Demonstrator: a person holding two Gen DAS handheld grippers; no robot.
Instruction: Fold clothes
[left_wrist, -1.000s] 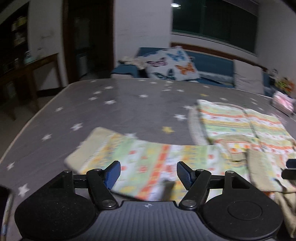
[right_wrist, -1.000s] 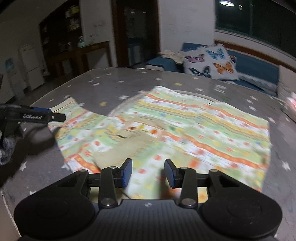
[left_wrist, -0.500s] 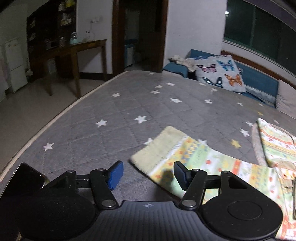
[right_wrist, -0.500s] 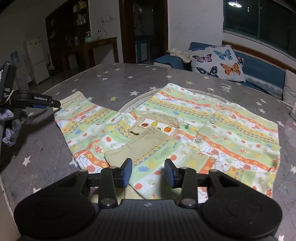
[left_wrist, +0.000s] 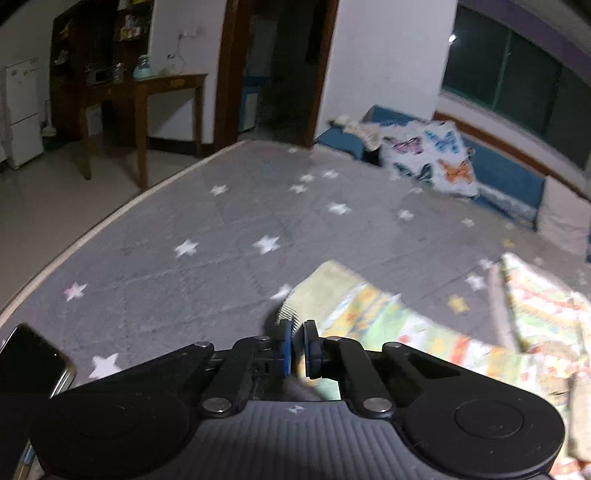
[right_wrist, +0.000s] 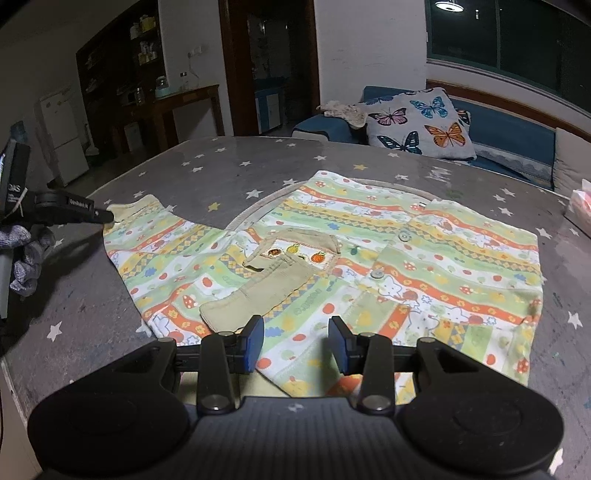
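Note:
A child's patterned shirt (right_wrist: 369, 236) in green, yellow and orange stripes lies flat on the grey star-print mattress (right_wrist: 229, 173). One sleeve (left_wrist: 369, 314) stretches out to the left, with a beige cuff (left_wrist: 317, 284). My left gripper (left_wrist: 298, 347) is shut on the cuff's near edge; it also shows in the right wrist view (right_wrist: 103, 216) touching the cuff (right_wrist: 129, 208). The other beige-cuffed sleeve (right_wrist: 258, 295) lies folded across the shirt's front. My right gripper (right_wrist: 296, 345) is open just above the shirt's near hem.
A butterfly pillow (right_wrist: 417, 123) lies on a blue bench beyond the mattress. A dark phone (left_wrist: 29, 365) sits at the mattress's near left corner. A wooden table (left_wrist: 159, 99) and a white fridge (right_wrist: 61, 133) stand on the left. A pink item (right_wrist: 581, 206) lies at the right edge.
My left gripper has gone from open to shut on the sleeve cuff, after swinging left along the sleeve. My right gripper has stayed open over the hem.

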